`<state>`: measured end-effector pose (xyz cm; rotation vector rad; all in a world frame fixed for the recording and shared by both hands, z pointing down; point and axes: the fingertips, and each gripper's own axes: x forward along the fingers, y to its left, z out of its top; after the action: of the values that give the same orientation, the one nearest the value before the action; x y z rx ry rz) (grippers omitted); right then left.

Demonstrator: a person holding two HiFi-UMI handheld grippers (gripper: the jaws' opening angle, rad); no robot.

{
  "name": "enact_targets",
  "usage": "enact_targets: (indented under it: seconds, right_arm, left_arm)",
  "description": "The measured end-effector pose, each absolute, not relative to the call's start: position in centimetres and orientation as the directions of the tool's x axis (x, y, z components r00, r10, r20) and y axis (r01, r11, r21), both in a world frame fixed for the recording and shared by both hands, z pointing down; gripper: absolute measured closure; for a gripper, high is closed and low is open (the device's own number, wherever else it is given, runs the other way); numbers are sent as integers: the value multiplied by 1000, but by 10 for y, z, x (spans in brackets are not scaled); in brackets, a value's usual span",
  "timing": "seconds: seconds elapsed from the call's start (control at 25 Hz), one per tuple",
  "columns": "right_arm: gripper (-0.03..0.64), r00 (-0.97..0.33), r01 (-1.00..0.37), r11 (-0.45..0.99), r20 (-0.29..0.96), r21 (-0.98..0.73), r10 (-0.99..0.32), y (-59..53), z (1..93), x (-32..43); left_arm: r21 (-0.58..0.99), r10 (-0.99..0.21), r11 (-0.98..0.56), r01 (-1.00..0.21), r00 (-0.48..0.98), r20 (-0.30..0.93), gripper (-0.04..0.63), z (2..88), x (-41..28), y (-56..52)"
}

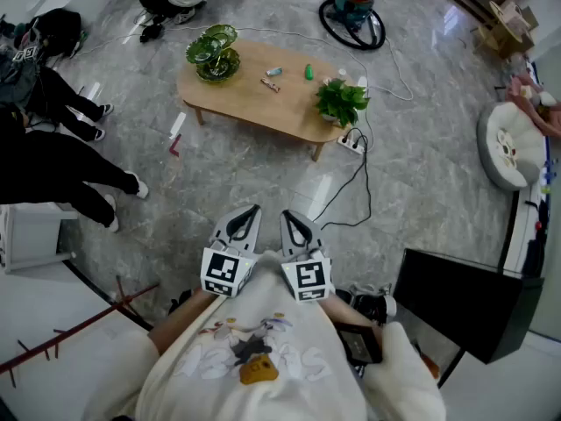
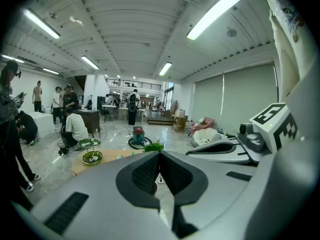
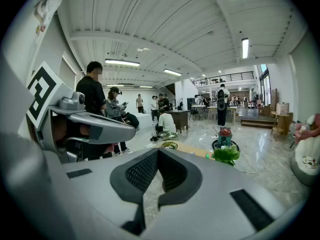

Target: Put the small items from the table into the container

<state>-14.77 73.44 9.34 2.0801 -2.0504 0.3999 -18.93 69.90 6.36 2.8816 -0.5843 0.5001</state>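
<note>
Head view: the table (image 1: 289, 117) sits upper centre, with the small items (image 1: 270, 84) lying between the green tiered dish (image 1: 213, 53) and a potted plant (image 1: 340, 101). A floor cable (image 1: 365, 175) crosses the approach and could snag a foot.

Left gripper view: the left gripper (image 2: 159, 154) is closed and empty.

Right gripper view: the right gripper (image 3: 158, 151) is likewise closed and empty.

Lighting: bright, even, overhead. Source: ceiling strip lights (image 2: 212, 15), seen in both gripper views, the nearest burnt out to plain white.
Floor (image 1: 421, 156): polished stone with pale glare streaks, strongest toward the head view's far right corner.
Shadows: soft and short, with a faint one beneath the table (image 1: 254, 99) along its near edge.
Distortion: heavy fisheye bending in the gripper views, with black vignette at every corner. Milder bowing in the head view.
Focus: the distance is fairly sharp. The left gripper (image 2: 160, 155) and right gripper (image 3: 159, 152) are soft close to the lens.
</note>
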Motion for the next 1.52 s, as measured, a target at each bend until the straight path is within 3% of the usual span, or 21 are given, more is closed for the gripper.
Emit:
enact_targets:
  seconds: [0.68, 1.08, 1.52]
  right_arm:
    - [611, 14, -990, -62, 348, -129, -938, 734, 101, -165]
    - [611, -36, -998, 18, 348, -54, -937, 685, 97, -227]
    - [611, 0, -999, -19, 395, -45, -919, 662, 111, -264]
  left_arm:
    - [106, -361, -900, -423, 859, 362, 588, 64, -224, 695]
    - [137, -424, -864, -484, 848, 319, 588, 60, -283, 642]
    - [199, -405, -855, -478, 857, 320, 588, 71, -323, 606]
